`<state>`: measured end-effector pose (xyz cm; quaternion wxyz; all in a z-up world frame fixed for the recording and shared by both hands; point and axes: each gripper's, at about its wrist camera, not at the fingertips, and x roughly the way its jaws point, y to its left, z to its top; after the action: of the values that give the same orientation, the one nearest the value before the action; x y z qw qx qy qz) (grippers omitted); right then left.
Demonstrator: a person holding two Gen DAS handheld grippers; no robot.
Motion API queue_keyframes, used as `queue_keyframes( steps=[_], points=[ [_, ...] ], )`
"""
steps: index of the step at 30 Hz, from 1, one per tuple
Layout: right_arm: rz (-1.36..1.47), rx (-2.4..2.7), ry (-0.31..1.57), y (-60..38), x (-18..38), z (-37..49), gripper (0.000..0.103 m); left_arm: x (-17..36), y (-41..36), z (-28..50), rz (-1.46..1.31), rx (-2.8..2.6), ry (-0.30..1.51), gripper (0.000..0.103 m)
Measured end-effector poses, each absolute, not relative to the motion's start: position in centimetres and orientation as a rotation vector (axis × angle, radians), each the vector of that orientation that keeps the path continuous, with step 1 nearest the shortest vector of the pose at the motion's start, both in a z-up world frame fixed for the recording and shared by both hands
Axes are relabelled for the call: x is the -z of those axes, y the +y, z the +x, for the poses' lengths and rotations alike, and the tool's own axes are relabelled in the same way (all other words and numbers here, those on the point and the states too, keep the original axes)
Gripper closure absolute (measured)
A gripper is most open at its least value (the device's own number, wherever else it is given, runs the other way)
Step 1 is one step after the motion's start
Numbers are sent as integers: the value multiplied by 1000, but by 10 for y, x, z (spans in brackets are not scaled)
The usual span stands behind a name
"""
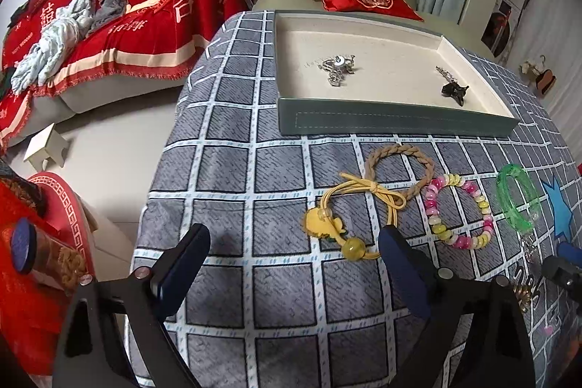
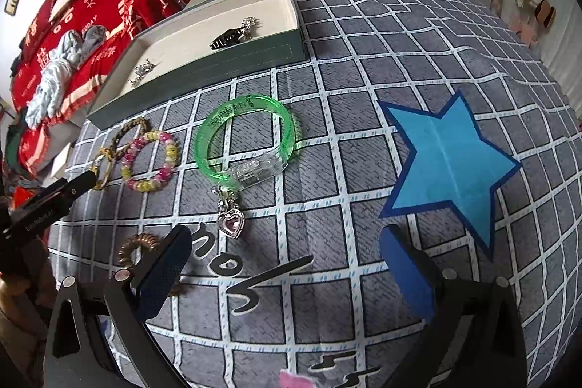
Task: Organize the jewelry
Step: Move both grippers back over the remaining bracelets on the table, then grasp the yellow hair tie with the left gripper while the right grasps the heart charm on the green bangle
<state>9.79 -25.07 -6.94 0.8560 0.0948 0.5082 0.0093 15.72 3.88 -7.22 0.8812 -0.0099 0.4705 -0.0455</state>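
My left gripper (image 1: 294, 253) is spread wide and empty above the table (image 1: 225, 170), its right finger just beside the yellow hair tie (image 1: 349, 224). My right gripper (image 2: 287, 264) is likewise spread, holding nothing, with the heart pendant (image 2: 231, 224) ahead between its fingers. Green bangle (image 2: 247, 140) lies mid-table, touching the pendant's chain; beaded bracelet (image 2: 151, 160) and braided band (image 1: 400, 170) lie to its left. Tray (image 1: 396, 122) sits toward the far edge, holding a silver piece (image 1: 336, 68) and a black clip (image 1: 454, 91), well apart.
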Motion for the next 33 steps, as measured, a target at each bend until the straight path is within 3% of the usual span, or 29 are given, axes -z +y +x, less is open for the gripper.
queue_keyframes(
  steps=[8,15,18,21,22,33],
  points=[
    [81,-31,1048,-221,70,103,16,78,26,159,-18,115,997,0],
    [-11,-13,1029,-200,69,104,38,77,21,157,-17,120,986,16],
    [-12,-18,1022,-196,67,104,53,74,16,153,-12,148,973,36],
    [-10,-27,1022,-195,66,104,84,72,12,149,0,181,961,68],
    [-6,-28,1023,-195,65,103,84,72,11,148,5,186,961,74],
    [100,-96,996,-211,55,92,84,59,21,133,-45,241,932,74]
  ],
)
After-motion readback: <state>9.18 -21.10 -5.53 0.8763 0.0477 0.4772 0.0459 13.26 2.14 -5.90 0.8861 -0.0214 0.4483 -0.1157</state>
